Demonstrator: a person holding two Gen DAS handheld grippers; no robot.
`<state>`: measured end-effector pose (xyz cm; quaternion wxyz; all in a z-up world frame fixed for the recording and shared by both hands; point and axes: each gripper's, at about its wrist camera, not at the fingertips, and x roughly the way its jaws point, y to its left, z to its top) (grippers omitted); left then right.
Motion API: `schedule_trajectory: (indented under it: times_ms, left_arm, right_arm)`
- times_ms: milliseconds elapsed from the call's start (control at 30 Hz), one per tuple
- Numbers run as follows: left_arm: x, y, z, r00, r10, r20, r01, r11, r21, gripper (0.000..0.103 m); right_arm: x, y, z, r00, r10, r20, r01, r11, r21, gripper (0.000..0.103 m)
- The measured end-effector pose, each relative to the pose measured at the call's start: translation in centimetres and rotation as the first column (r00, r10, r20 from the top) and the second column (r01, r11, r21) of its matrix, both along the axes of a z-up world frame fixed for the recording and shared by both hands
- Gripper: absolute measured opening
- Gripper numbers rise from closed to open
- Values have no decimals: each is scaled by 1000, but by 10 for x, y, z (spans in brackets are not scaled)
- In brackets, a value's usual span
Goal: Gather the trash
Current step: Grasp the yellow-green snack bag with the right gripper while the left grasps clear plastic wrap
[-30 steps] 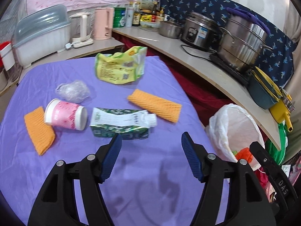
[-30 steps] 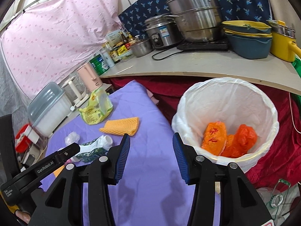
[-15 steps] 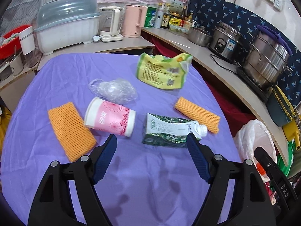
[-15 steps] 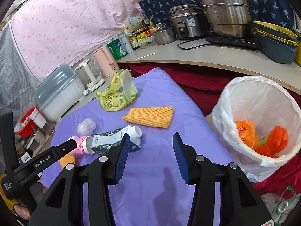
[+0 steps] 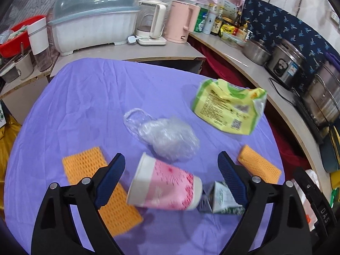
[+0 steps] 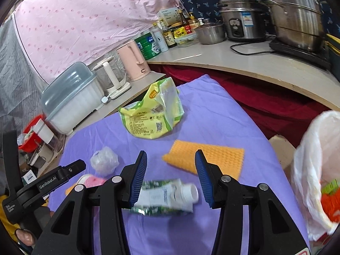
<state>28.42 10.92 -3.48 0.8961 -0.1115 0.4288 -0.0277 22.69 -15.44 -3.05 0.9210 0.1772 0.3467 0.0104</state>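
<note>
Trash lies on a purple-covered table (image 5: 89,97). A pink paper cup (image 5: 163,186) lies on its side between the fingers of my left gripper (image 5: 171,178), whose jaws are opening and do not touch it. Beyond the cup sits a crumpled clear bag (image 5: 167,136), with a yellow-green pouch (image 5: 229,108) farther right. A green-and-white carton (image 6: 165,195) lies between the fingers of my right gripper (image 6: 171,175), which is open above it. Orange foam nets (image 5: 99,187) (image 6: 204,159) flank the cup and carton. A white-lined bin (image 6: 314,170) stands at the right.
A counter (image 6: 244,63) behind the table carries a pink kettle (image 5: 180,21), a glass kettle, a lidded dish rack (image 5: 93,17), bottles, a rice cooker (image 6: 242,19) and steel pots. Dark red cloth hangs between table and counter.
Both grippers have swung left, away from the bin and over the table. The left jaws have widened and now frame the pink cup; the right ones, unchanged in width, now frame the carton.
</note>
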Motion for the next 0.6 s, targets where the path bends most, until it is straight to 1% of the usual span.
schedule_trajectory:
  times_ms: [233, 333, 400, 467, 500, 567, 600]
  left_arm:
    - [41, 0, -22, 998, 6, -62, -5, 1000, 4, 85]
    - [54, 0, -31, 996, 12, -83, -12, 1000, 3, 84]
    - [61, 2, -37, 995, 14, -96, -14, 1000, 2, 78]
    - [66, 2, -42, 994, 10, -108, -10, 1000, -2, 66]
    - [68, 2, -44, 993, 5, -115, -6, 1000, -6, 64]
    - [69, 2, -47, 993, -1, -117, 0, 1000, -10, 53]
    - [70, 2, -49, 993, -8, -117, 7, 1000, -10, 49]
  right_arm:
    - [65, 8, -12, 999, 25, -21, -25, 1000, 14, 46]
    - [94, 13, -16, 999, 31, -30, -31, 1000, 4, 46]
    - [109, 15, -18, 999, 34, -37, -34, 999, -1, 46]
    - [123, 17, -23, 998, 39, -51, -39, 999, -5, 46]
    - [130, 18, -25, 997, 39, -59, -39, 999, -11, 46]
    - [141, 19, -31, 996, 41, -81, -43, 999, -15, 46]
    - [147, 20, -34, 995, 44, -94, -46, 999, -15, 46]
